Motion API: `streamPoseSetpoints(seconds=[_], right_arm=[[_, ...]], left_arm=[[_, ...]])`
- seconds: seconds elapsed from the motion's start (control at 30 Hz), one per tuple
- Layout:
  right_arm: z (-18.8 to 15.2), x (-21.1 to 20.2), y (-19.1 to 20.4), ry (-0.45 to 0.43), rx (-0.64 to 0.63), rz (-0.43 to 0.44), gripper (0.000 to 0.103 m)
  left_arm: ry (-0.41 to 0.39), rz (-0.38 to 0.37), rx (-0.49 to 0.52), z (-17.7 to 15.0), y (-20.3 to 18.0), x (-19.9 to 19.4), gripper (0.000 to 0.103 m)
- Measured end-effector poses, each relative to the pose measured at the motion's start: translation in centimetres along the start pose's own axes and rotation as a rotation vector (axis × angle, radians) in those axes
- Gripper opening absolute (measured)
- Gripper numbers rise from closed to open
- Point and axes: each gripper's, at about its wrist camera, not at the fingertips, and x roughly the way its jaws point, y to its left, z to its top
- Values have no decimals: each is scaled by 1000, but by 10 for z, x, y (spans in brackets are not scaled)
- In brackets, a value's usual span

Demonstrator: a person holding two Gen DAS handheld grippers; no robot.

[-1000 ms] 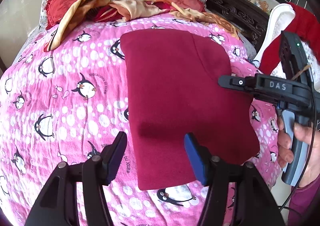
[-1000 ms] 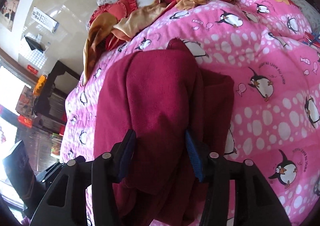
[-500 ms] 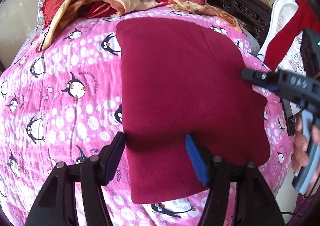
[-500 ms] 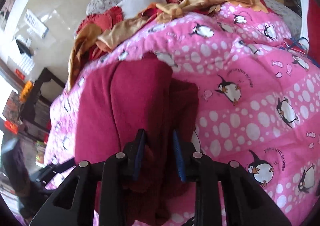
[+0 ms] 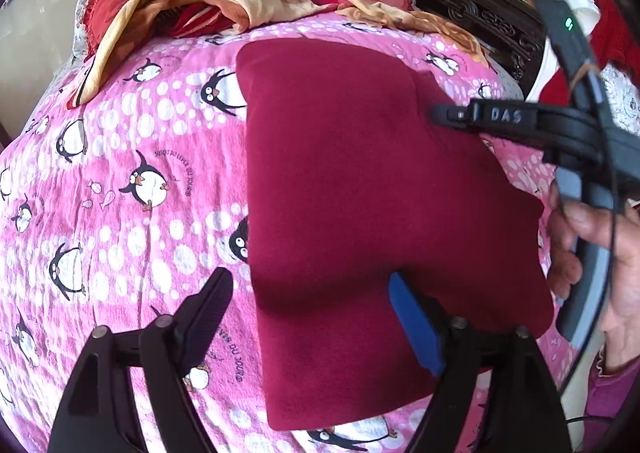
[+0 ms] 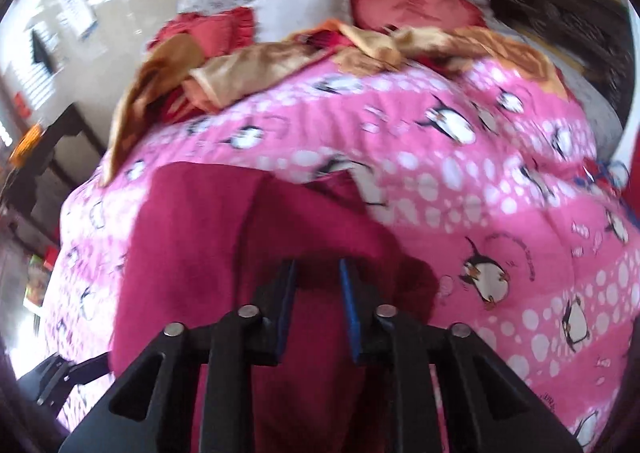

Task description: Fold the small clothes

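Left wrist view shows a maroon garment [image 5: 360,189] lying flat on the pink penguin quilt [image 5: 120,181] of a bed, filling the frame from twelve o'clock down to six o'clock. The left gripper [image 5: 316,317] hangs above its near edge with its fingers spreading wider and nothing between them: one sits over bare quilt at seven o'clock, the blue-padded one over the cloth at five o'clock. At three o'clock a person's hand [image 5: 588,253] carries the right gripper [image 5: 440,115], whose tip reaches the garment's right side; from here its fingers look pressed together. The right wrist view adds what this angle hides: the right gripper [image 6: 318,273] shows a narrow gap between its blue pads [image 6: 348,293] with maroon cloth there, so I judge it clenched on a fold of the garment [image 6: 200,273], though blur keeps the contact unclear. That view also shows a raised ridge of cloth running toward twelve o'clock. The risk, as I judge it: with only one side pinched, a pull could drag the whole garment across the slippery quilt or bunch it unevenly, since nothing pins the other side down.
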Motion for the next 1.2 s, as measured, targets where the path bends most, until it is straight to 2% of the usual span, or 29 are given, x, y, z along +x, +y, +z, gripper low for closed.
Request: streamPoseSetpoints(seconds=[0.1,0.23,0.37,0.53,0.6,0.7,0.8,0.93,1.03,1.1,1.13,1.2], right_arm=[[-7,8,-18,-8,67,58,2],[-7,-7,-11,6,30,43,3],[-18,-42,1,-24,-9,76,14],[-39,-68,20,-24,-78,104,15],[-48,-70,21,-4,-86,105,15],[-65,-60,16,48,-106,25,15],[-81,-49,3,63,-68,11,15],[-89,-46,-9,52,-5,44,18],[-87,-52,-13,32,21,80,25],[-83,-57,-19,14,67,134,36],[-81,-58,-22,5,88,155,46],[-76,-58,-29,-9,121,205,53]], left_arm=[[6,8,1,1,0,3,89],[12,24,-1,0,1,2,90],[4,36,-4,-2,1,0,90],[0,50,-6,-4,0,-6,89],[-4,48,-9,-6,0,-10,89],[-6,38,-19,-9,1,-16,90],[-4,27,-36,-10,3,-19,90],[-12,-15,-77,-11,8,-23,90],[-26,-76,-102,-8,16,-25,93],[-37,-97,-132,-5,23,-25,95],[-38,-111,-148,-2,27,-24,96],[-29,-152,-187,2,35,-18,96]])
